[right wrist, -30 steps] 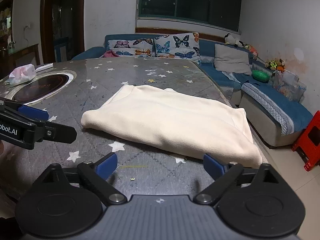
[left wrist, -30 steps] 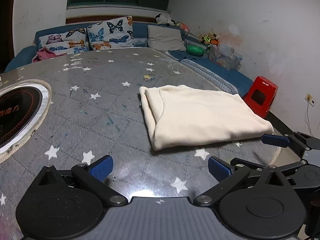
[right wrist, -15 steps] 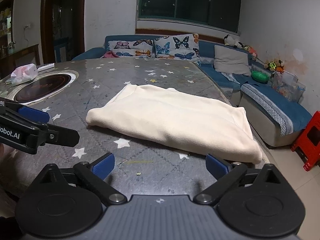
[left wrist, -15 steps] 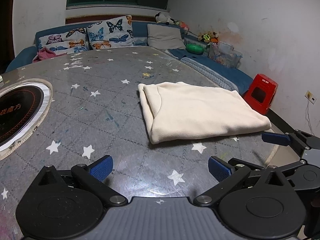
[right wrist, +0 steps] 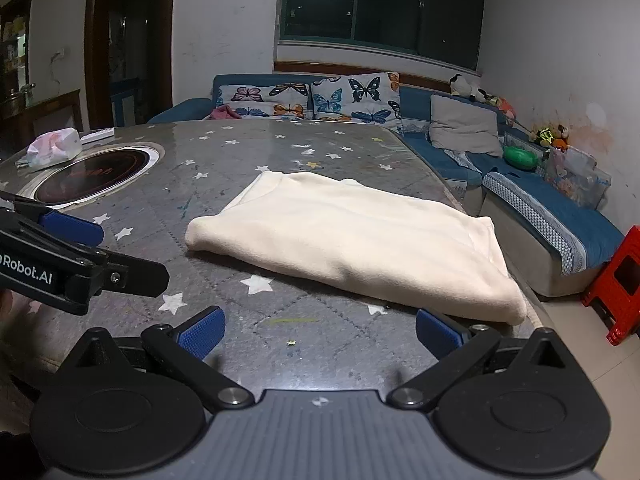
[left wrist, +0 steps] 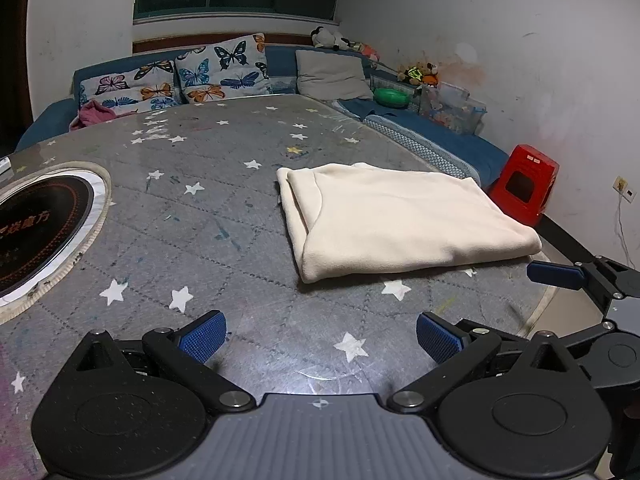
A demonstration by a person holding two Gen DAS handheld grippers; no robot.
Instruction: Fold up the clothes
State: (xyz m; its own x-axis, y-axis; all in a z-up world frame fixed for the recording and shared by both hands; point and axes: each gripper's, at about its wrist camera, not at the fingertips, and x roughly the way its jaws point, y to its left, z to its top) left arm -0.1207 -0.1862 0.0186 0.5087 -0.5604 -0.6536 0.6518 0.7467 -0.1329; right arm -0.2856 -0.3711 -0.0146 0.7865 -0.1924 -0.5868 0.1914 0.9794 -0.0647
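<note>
Cream garment, folded into a thick rectangle, is lying on the star-patterned table near its edge. Left gripper and right gripper are hovering apart from it, both spread wide, grasping nothing.

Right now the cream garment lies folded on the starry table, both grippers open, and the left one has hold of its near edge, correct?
Not quite. The left gripper holds nothing: the left wrist view shows its open fingers over bare table, short of the cream garment. The right gripper is open too.
</note>
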